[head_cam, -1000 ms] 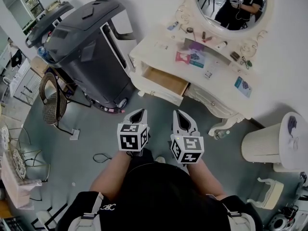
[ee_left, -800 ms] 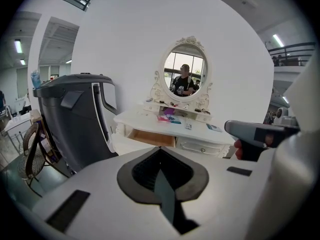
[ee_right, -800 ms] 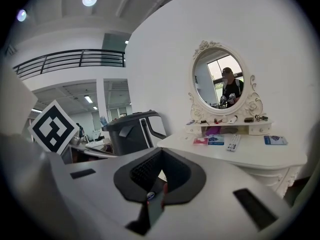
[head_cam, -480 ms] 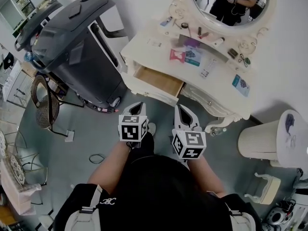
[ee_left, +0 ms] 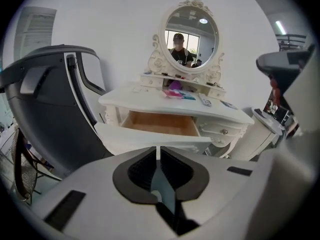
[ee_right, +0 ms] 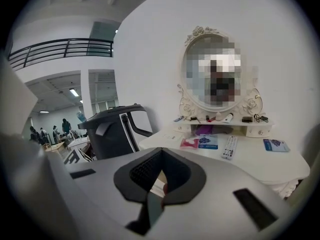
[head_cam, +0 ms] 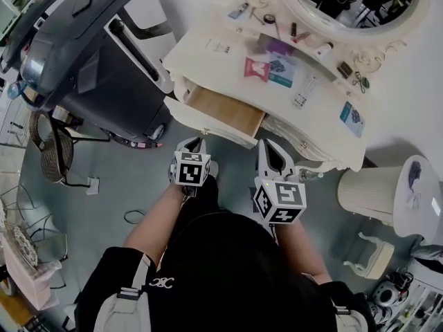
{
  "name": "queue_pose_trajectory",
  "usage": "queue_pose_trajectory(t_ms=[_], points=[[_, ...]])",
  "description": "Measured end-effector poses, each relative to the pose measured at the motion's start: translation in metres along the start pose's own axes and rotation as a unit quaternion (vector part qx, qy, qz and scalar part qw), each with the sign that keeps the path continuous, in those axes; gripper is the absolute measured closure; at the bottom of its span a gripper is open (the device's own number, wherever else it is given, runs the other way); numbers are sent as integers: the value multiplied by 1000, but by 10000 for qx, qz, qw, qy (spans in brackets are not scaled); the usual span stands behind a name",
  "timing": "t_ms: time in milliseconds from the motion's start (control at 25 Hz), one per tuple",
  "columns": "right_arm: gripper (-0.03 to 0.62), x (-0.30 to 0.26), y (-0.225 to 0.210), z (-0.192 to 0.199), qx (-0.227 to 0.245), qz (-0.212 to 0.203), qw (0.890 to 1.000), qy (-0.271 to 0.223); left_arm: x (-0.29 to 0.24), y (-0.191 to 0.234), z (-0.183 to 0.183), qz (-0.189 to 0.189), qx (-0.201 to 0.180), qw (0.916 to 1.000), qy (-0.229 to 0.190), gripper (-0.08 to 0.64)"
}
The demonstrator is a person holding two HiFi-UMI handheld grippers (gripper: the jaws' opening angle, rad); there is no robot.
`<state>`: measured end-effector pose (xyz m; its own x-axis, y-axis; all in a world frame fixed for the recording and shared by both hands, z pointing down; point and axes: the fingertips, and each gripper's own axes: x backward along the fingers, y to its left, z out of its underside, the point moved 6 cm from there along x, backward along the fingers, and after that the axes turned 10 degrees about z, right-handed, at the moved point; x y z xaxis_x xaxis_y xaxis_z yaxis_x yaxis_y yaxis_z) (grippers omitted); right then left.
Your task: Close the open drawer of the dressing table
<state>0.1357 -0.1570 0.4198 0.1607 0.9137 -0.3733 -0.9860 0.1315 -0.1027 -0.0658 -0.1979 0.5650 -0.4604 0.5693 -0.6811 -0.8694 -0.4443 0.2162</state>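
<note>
**At dressing table front: drawer open, push not begun**

Dressing table (head_cam: 208,64) stands against the wall, with its drawer (head_cam: 225,113) pulled well out and the bare wooden inside showing. Left gripper (head_cam: 196,142) is near the drawer front and right gripper (head_cam: 269,146) is just right of it. Neither touches it. Both pairs of jaws are together with nothing between them. Judged progress: nothing is done yet. What's left is contact with the drawer front and pushing it in flush. Remote (head_cam: 304,92) and packets on the surface aren't involved.
</note>
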Motion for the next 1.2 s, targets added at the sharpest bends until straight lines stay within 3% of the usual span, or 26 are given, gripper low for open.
queue_pose_trajectory(t_ms=[320,640,1200], points=[[583,-27,-6,14,7,194,9984,530,-63,31,27,136,-27,9978,654,489],[583,-37,-26,15,105,564,9953,782,-105,44,44,95,-250,9927,1173,488],[583,-51,-35,14,-110,1021,9906,907,-141,49,16,282,-522,9911,1194,489]])
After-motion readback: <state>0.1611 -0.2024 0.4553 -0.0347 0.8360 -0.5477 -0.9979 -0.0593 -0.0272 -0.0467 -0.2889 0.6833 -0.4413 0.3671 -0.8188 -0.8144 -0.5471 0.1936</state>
